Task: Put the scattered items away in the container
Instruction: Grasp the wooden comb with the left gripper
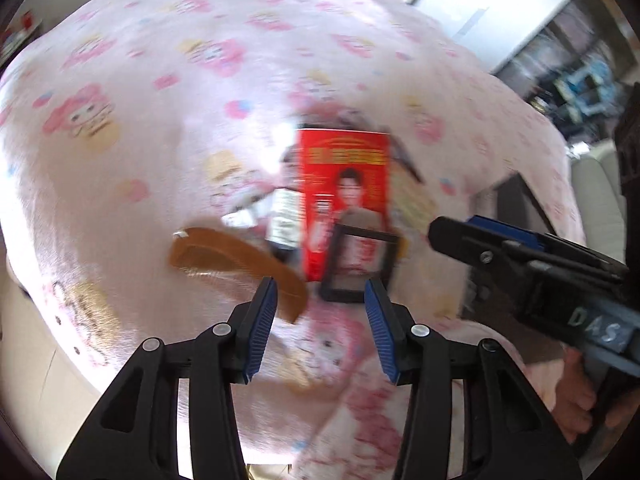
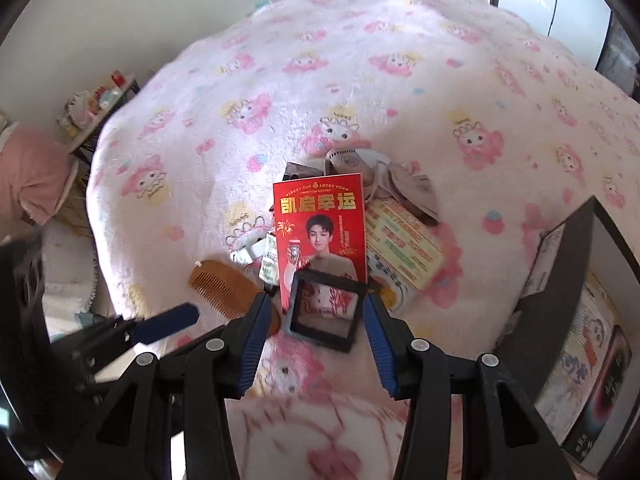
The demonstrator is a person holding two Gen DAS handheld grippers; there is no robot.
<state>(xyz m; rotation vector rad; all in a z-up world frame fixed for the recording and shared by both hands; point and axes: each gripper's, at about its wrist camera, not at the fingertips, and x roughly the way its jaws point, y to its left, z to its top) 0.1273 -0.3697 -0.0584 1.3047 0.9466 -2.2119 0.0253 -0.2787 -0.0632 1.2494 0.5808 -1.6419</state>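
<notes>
A pile of items lies on the pink blanket (image 2: 360, 80): a red card with a man's picture (image 2: 320, 232), a black square frame box (image 2: 324, 312) at its near end, a brown comb (image 2: 228, 292), a small bottle (image 2: 270, 260), printed leaflets (image 2: 404, 244) and face masks (image 2: 384, 172). My right gripper (image 2: 314, 344) is open, its pads on either side of the frame box, just short of it. My left gripper (image 1: 320, 332) is open and empty, near the comb (image 1: 236, 264) and the frame box (image 1: 356, 264). A black container (image 2: 572, 272) stands open at the right.
The container holds books or boxes (image 2: 588, 360). A small side table with clutter (image 2: 100, 100) and a pink cushion (image 2: 32, 172) stand at the left of the bed. The right gripper's body (image 1: 532, 272) shows at the right of the left wrist view.
</notes>
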